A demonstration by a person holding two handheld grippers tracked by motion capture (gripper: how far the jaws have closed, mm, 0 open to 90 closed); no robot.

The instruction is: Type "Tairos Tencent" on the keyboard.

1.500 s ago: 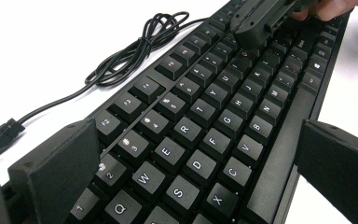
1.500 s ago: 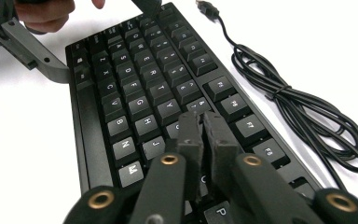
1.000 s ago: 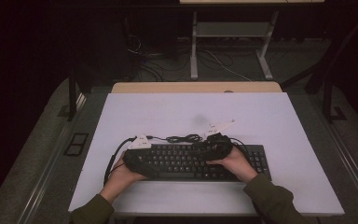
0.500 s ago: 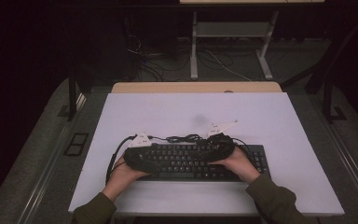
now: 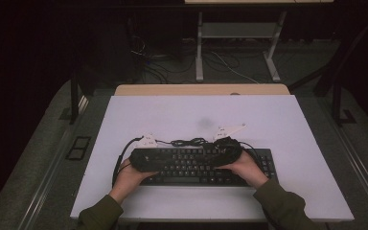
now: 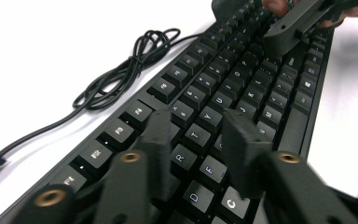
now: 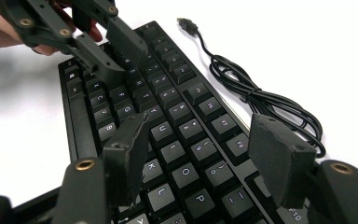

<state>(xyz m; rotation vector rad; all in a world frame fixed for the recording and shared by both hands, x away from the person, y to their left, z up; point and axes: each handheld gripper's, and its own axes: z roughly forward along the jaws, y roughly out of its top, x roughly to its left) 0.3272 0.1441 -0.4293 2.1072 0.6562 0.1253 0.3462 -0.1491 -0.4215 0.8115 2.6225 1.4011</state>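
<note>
- A black keyboard point(image 5: 199, 165) of matte plastic, long and rectangular, lies flat on the smooth white table point(image 5: 287, 124), near the edge closest to the person.
- Its square, slightly dished keycaps carry pale legends and stand in tight rows; in the left gripper view point(image 6: 223, 88) the rows run off toward the far end of the board.
- The left gripper point(image 5: 143, 158) hovers low over the keyboard's left end, held in a hand point(image 5: 127, 179) that comes out of an olive-green sleeve point(image 5: 98, 215).
- Its two blunt, blocky jaws have just been closing; they stand a narrow gap apart over the letter keys, with nothing pinched between them point(image 6: 198, 140).
- The right gripper point(image 5: 227, 149) sits over the keyboard's right-centre, held by the other hand point(image 5: 247, 167).
- Its jaws have just been opening a little and stand spread wide above the keys, gripping nothing point(image 7: 203, 154); the pads look rough and flat-faced.
- Each gripper shows in the other's camera as a dark, angular frame with brass-coloured bolt heads.
- A thin black cable point(image 5: 189, 142), glossy and round, lies bundled in loose loops on the table just behind the keyboard's back edge.
- From the right gripper view the cable point(image 7: 256, 98) ends in a small rectangular plug point(image 7: 186, 23) lying free on the white surface beyond the keyboard's far corner.
</note>
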